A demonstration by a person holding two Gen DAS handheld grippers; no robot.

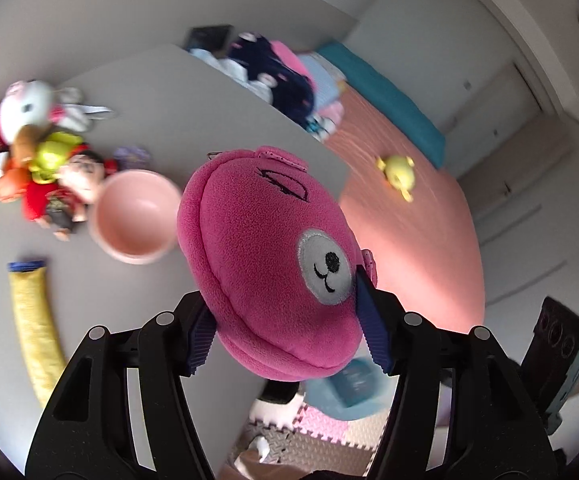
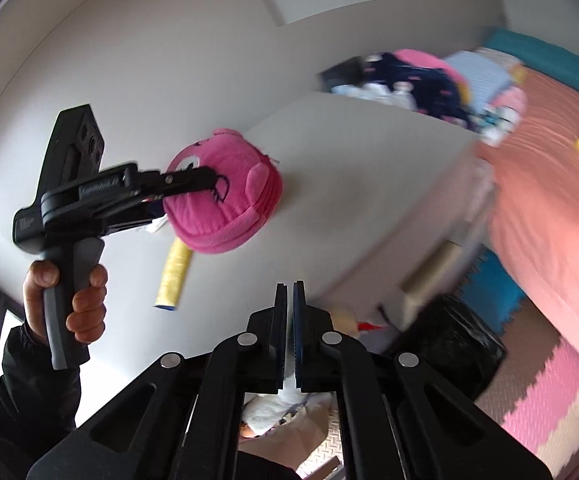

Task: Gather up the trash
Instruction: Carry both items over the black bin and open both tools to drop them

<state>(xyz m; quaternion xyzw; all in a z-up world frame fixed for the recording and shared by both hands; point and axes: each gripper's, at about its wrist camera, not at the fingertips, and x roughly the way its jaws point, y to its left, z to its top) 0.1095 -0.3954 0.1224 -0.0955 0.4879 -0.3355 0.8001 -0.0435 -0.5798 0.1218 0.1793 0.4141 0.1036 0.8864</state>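
Note:
My left gripper (image 1: pixel 285 320) is shut on a pink plush bear pouch (image 1: pixel 273 264) and holds it in the air above the grey table (image 1: pixel 177 92). The pouch also shows in the right wrist view (image 2: pixel 225 204), held by the left gripper (image 2: pixel 193 184) over the table's left part. My right gripper (image 2: pixel 292 292) is shut and empty, its blue pads pressed together, in front of the table (image 2: pixel 369 168).
On the table lie a pink bowl (image 1: pixel 135 216), a pile of plush dolls (image 1: pixel 45 152) and a yellow tube (image 1: pixel 35 336). A black bin (image 2: pixel 449 356) stands on the foam floor mats. Clothes (image 1: pixel 281 76) are heaped on the pink bed (image 1: pixel 409 220).

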